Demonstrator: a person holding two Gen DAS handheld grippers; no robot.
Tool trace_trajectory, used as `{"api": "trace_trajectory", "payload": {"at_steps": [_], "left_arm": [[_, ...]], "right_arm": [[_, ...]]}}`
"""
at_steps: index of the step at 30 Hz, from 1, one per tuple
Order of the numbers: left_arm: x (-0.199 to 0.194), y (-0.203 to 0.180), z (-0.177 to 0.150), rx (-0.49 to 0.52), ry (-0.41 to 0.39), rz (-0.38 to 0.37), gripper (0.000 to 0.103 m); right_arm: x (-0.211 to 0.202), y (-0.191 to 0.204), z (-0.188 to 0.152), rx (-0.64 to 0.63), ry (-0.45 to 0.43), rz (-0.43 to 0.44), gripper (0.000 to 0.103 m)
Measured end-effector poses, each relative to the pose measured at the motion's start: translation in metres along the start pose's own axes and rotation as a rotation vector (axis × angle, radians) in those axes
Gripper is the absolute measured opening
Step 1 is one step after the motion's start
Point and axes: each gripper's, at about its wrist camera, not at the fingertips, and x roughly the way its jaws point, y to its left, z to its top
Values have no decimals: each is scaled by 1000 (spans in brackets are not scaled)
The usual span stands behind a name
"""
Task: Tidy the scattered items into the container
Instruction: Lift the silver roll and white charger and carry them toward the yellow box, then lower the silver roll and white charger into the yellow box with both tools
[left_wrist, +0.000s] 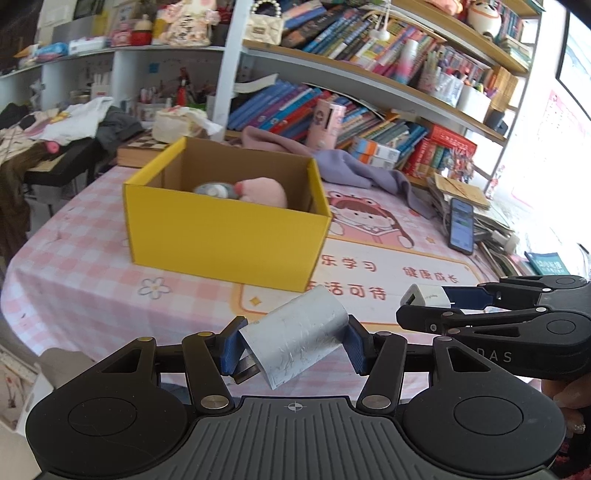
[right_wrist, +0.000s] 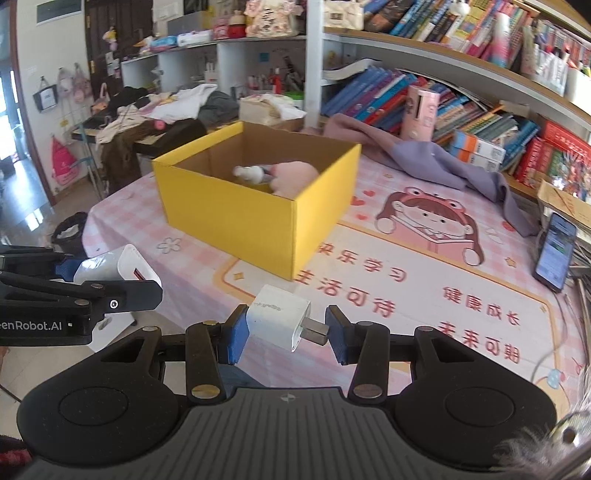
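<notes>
A yellow cardboard box (left_wrist: 225, 236) stands open on the table; it also shows in the right wrist view (right_wrist: 236, 218). Inside lie a pink plush toy (left_wrist: 267, 192) and a small grey-white item (left_wrist: 216, 190). My left gripper (left_wrist: 291, 345) is shut on a silver-wrapped charger (left_wrist: 299, 336), held above the table in front of the box; this charger also shows at the left of the right wrist view (right_wrist: 118, 266). My right gripper (right_wrist: 282, 328) is shut on a white plug adapter (right_wrist: 279, 317), prongs against the right finger, to the right of the left gripper.
A pink checked cartoon mat (right_wrist: 424, 295) covers the table. A purple cloth (right_wrist: 424, 155) lies behind the box. A phone (right_wrist: 556, 251) leans at the right by stacked papers. Bookshelves (left_wrist: 369, 55) and piled clothes (left_wrist: 74, 118) stand behind.
</notes>
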Motion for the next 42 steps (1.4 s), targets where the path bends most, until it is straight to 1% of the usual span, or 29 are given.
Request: {"api": "trace_trajectory", "payload": {"at_steps": [9,15,28,36,39,42], "left_arm": [[-12,18,-2,-18,-13,45,54],[-15,27,-1,-33,-19,64,54],[-4,33,1,-74,7,49,54],[8,36,14,-96,1,50,54],[12,38,26,-85,-10,59,54],[16,41,43,-73,-39,66,54]], "right_arm": [[9,22,8,-42,-9,58,42],[12,30,10,-56,-14,76,42],[20,27,11,-63,18,80,42],[27,20,21,-90,-1,75,42],[33,16,30,-98,-21,80,42],[39,12,45,-109,-49,87,42]]}}
